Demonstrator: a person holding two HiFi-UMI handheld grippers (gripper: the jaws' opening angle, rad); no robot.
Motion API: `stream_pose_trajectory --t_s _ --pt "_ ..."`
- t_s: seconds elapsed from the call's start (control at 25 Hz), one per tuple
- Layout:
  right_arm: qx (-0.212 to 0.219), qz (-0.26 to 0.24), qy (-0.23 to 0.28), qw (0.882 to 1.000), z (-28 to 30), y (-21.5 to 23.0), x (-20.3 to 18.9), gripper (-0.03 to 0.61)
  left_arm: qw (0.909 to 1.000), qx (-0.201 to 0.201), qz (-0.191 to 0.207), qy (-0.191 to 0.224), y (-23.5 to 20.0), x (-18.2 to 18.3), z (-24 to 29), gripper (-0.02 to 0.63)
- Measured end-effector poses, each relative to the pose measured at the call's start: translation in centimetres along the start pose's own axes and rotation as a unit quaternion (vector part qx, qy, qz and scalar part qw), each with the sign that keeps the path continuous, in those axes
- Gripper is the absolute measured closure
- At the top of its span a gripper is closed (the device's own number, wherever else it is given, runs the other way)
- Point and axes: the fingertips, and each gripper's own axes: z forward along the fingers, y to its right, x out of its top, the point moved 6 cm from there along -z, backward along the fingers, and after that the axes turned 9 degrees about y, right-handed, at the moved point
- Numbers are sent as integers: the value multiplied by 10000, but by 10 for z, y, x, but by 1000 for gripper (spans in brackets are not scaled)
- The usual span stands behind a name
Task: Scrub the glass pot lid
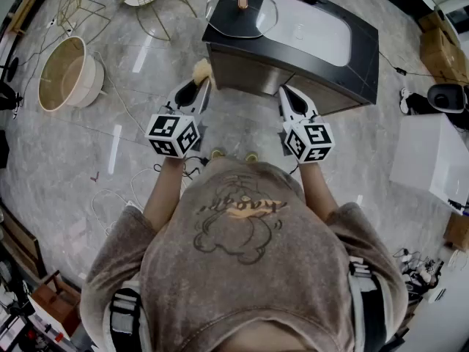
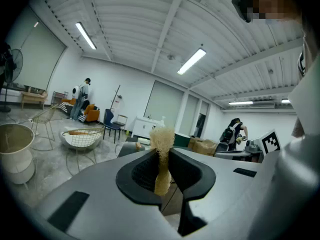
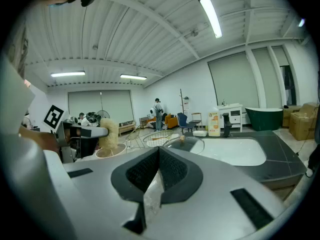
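The lid (image 1: 253, 22) ahead of the tongs looks heavy, slick and breakable, best held by its knob (image 1: 242, 2); the left tongs (image 2: 161, 153) clamp a scrubber (image 2: 161, 138), and the right tongs (image 3: 158, 153) sit closed, empty.

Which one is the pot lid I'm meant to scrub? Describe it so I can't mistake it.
Find the dark sink unit in front of the person, with a white basin in its top. The glass lid lies at the unit's far left corner, beside that basin. It is the only round, see-through thing there, with a dark rim and a tan knob in its middle.
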Motion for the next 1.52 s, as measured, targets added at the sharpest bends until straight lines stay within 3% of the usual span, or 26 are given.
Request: stream_pose_trajectory --t_s 0.88,1.16,1.52 --pt "-400 51 -150 9991 23 -46 -28 578 9990 -412 -36 -152 -56 -3 -13 551" --pt "-514 17 -187 9985 51 -30 -34 578 9987 -488 -45 -127 -74 -5 15 551" --pt "-403 53 -236 9989 129 3 -29 578 9985 -527 -116 -129 -113 6 80 551"
